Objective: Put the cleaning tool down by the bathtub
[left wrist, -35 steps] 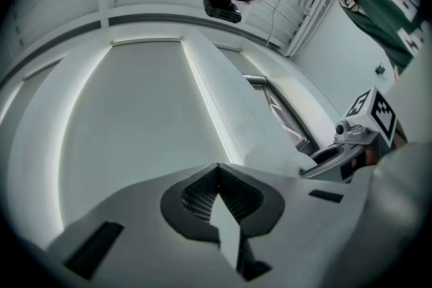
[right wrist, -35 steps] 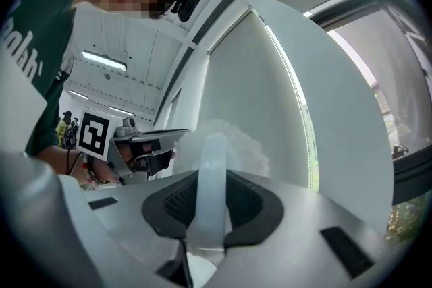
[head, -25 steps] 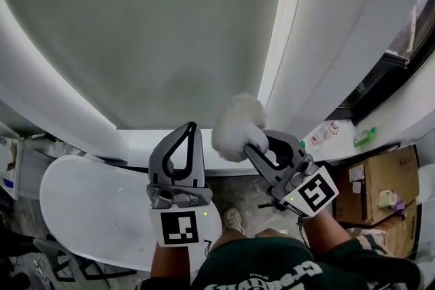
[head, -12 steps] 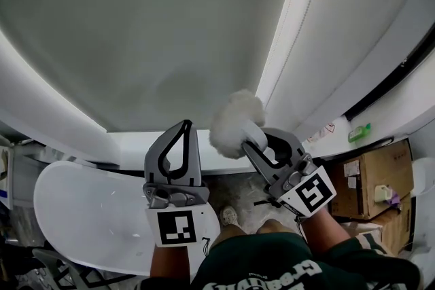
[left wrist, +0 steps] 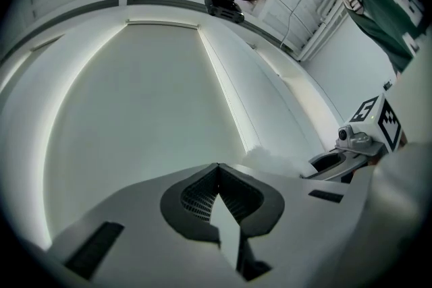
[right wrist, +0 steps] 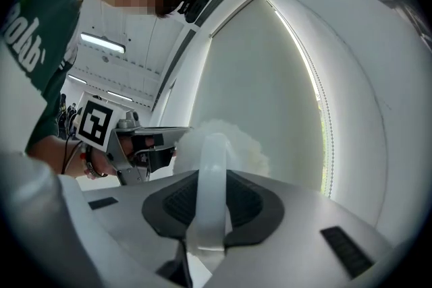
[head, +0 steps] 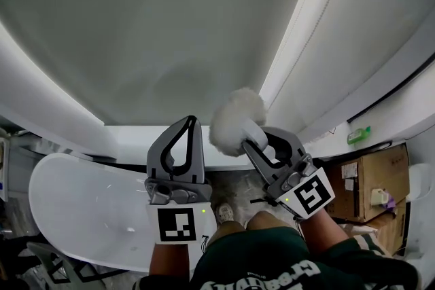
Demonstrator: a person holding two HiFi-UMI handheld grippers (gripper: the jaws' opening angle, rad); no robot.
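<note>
Cardboard box (head: 367, 178), green bottle (head: 358, 135) right — bathtub rim (head: 136, 141) ahead

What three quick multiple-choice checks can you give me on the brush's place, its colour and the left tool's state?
1. Where is the brush? A in the left tool; B in the right tool; C lying loose.
2. Its fluffy head is: A blue; B green; C white.
3. The left tool is: A shut and empty; B gripping the brush; C wide open.
Answers: 1 B, the right gripper view shows the brush's handle clamped between that tool's jaws. 2 C, the head is a white puff. 3 A, its tips meet with nothing between them.
</note>
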